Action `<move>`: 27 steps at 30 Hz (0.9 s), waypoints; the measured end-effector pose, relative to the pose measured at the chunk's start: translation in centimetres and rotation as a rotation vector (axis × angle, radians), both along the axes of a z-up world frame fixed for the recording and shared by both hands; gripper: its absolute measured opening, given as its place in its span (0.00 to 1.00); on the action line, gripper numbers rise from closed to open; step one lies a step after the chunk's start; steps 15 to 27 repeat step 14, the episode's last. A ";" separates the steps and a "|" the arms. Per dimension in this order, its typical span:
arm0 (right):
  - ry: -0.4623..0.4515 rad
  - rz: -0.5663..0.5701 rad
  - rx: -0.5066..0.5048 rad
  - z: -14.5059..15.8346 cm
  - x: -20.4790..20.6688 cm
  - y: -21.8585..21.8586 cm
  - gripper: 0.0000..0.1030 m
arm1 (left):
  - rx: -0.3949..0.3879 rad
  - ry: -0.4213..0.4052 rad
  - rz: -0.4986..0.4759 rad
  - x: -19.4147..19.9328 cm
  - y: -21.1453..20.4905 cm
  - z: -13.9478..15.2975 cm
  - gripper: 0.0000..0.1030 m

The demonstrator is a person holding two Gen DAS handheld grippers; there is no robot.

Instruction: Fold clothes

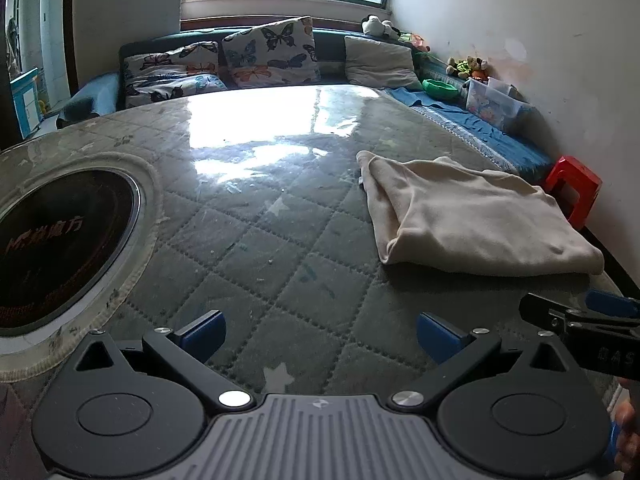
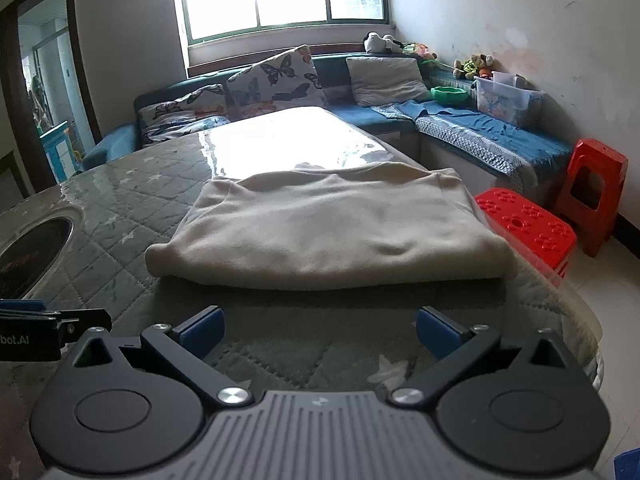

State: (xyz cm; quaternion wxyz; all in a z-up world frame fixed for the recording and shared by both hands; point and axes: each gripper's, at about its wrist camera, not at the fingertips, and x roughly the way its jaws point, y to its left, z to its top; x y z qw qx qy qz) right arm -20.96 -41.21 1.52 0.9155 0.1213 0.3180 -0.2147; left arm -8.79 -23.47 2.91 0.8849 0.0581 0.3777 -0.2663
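Observation:
A cream garment (image 1: 472, 216) lies folded into a flat rectangle on the right part of the quilted table top (image 1: 256, 240). In the right wrist view the same garment (image 2: 328, 228) lies straight ahead, its thick folded edge facing me. My left gripper (image 1: 320, 334) is open over bare quilt, left of the garment, nothing between its blue pads. My right gripper (image 2: 320, 330) is open too, a short way in front of the garment's near edge, not touching it. The right gripper's tip (image 1: 580, 316) shows at the right edge of the left wrist view.
A round black cooktop (image 1: 60, 240) is set into the table at the left. A clear glossy cover (image 2: 288, 140) reflects the window. Beyond the table stand a blue sofa (image 2: 480, 128) with pillows, and two red stools (image 2: 528, 228) beside the table's right edge.

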 end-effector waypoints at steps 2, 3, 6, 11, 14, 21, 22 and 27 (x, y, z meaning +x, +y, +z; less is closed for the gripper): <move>0.002 0.000 -0.004 -0.1 -0.1 0.3 1.00 | 0.001 -0.003 -0.003 -0.3 0.1 -0.1 1.00; 0.002 0.000 -0.004 -0.1 -0.2 0.4 1.00 | 0.001 -0.003 -0.004 -0.4 0.1 -0.1 1.00; 0.003 -0.003 -0.004 -0.1 -0.3 0.6 1.00 | 0.003 -0.004 -0.004 -0.6 0.2 -0.1 1.00; 0.002 -0.006 -0.005 0.0 -0.6 0.9 1.00 | 0.000 -0.011 -0.003 -0.9 0.4 0.0 1.00; 0.002 -0.009 -0.004 -0.1 -0.7 1.0 1.00 | 0.006 -0.014 -0.003 -1.1 0.4 0.0 1.00; 0.002 -0.009 -0.004 -0.1 -0.7 1.0 1.00 | 0.006 -0.014 -0.003 -1.1 0.4 0.0 1.00; 0.002 -0.009 -0.004 -0.1 -0.7 1.0 1.00 | 0.006 -0.014 -0.003 -1.1 0.4 0.0 1.00; 0.002 -0.009 -0.004 -0.1 -0.7 1.0 1.00 | 0.006 -0.014 -0.003 -1.1 0.4 0.0 1.00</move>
